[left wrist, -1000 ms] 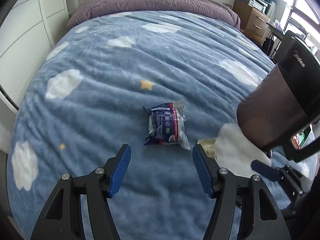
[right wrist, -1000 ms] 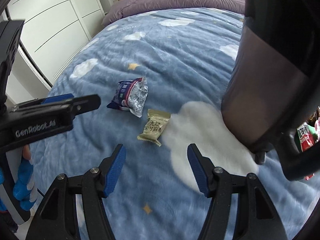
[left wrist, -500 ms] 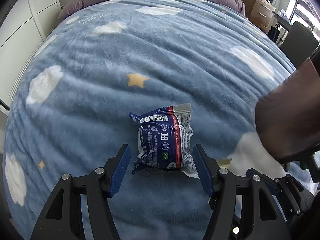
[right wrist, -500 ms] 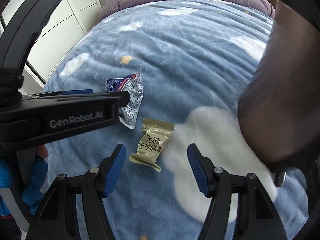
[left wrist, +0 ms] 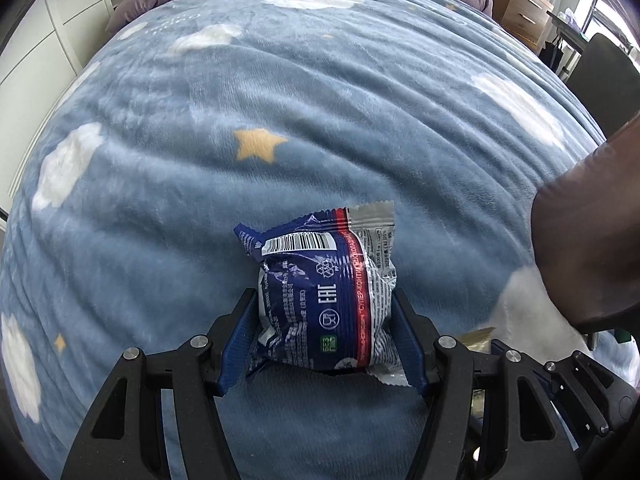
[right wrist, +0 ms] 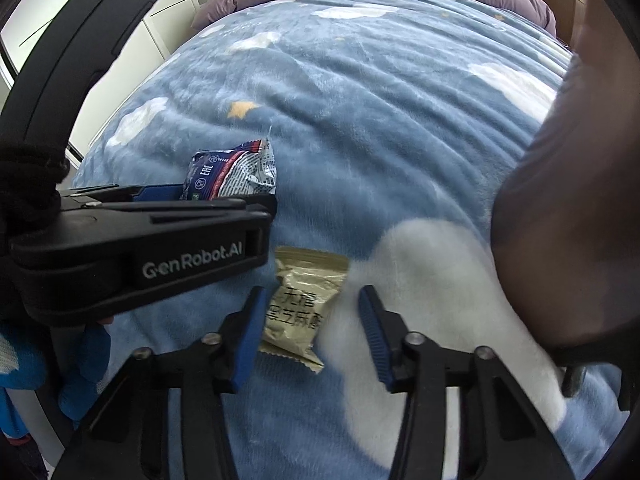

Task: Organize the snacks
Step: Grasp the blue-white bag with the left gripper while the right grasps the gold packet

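While the blue cloud-and-star blanket (left wrist: 320, 120) spreads right across the bed, the left gripper (left wrist: 326, 336) is down low with its blue pads pressed to both sides of the blue snack packet (left wrist: 324, 296) — closed on it, the packet lying on the blanket between the fingers. Look at that wrapper: a barcode along the top edge, "EAC" in white, a recycling symbol, a red band with Cyrillic print too fine to read, and a crimped silver end. Over on the right wrist view, the right gripper (right wrist: 312, 328) is spread wide, straddling the tan snack packet (right wrist: 304, 308), whose near end lies between the pads; the left pad sits just beside it, whether touching I cannot tell, the right one is apart. Chinese characters run across the tan wrapper, blurred. The left tool's black body crosses this view with "GenRobot.AI" in white on its side. A dark brown container (right wrist: 568, 216) stands on the blanket just right of the tan packet; its contents cannot be seen.
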Action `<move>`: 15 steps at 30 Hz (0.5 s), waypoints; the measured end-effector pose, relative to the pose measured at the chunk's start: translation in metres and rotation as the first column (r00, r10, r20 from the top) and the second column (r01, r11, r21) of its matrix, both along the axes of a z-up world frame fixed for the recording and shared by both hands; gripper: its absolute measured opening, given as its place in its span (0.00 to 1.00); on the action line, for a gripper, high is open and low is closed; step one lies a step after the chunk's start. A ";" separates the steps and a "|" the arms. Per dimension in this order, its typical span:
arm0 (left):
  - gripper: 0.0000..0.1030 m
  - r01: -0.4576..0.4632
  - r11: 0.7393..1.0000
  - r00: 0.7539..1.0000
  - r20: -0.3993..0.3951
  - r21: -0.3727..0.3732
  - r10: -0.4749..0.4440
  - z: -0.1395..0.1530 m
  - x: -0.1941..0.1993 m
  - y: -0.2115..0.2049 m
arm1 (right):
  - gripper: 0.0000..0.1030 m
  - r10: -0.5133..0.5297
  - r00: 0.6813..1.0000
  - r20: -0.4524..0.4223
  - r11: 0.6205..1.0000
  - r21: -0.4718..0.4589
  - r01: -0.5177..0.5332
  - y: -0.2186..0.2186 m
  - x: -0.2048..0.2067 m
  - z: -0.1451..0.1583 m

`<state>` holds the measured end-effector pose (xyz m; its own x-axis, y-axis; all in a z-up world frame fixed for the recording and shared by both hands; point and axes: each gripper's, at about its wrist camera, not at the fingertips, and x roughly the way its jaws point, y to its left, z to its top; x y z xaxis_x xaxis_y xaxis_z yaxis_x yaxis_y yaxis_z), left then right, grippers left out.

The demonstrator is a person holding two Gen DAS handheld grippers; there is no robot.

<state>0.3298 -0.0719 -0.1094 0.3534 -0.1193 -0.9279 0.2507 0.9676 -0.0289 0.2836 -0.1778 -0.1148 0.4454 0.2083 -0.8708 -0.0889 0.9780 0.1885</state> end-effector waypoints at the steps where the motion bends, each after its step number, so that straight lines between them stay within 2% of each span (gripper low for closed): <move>1: 0.56 -0.004 1.000 1.000 -0.004 -0.004 0.004 -0.002 0.001 0.001 | 0.43 0.000 1.000 -0.004 1.000 0.002 0.000 0.000 0.001 -0.001; 2: 0.56 -0.008 1.000 1.000 -0.008 -0.008 0.008 -0.003 0.002 0.002 | 0.43 0.000 1.000 -0.007 1.000 0.003 0.000 0.000 0.002 -0.002; 3: 0.56 -0.009 1.000 1.000 -0.009 -0.009 0.009 -0.004 0.002 0.002 | 0.37 0.003 1.000 -0.006 1.000 0.001 -0.003 0.001 0.002 -0.002; 4: 0.56 -0.008 1.000 1.000 -0.008 -0.009 0.008 -0.005 0.002 0.001 | 0.23 0.008 1.000 -0.007 1.000 -0.001 -0.008 0.002 0.002 -0.003; 6: 0.56 -0.004 1.000 1.000 -0.003 -0.007 0.004 -0.005 0.002 0.001 | 0.12 0.015 1.000 -0.006 1.000 -0.003 -0.015 0.003 0.002 -0.006; 8: 0.56 -0.002 1.000 1.000 -0.004 -0.010 0.002 -0.007 0.003 0.002 | 0.08 0.016 1.000 0.000 1.000 0.001 -0.016 0.002 0.002 -0.007; 15: 0.53 0.005 1.000 1.000 -0.004 -0.026 -0.005 -0.010 0.006 0.005 | 0.07 0.040 0.999 0.035 0.998 0.039 -0.042 -0.003 0.001 -0.002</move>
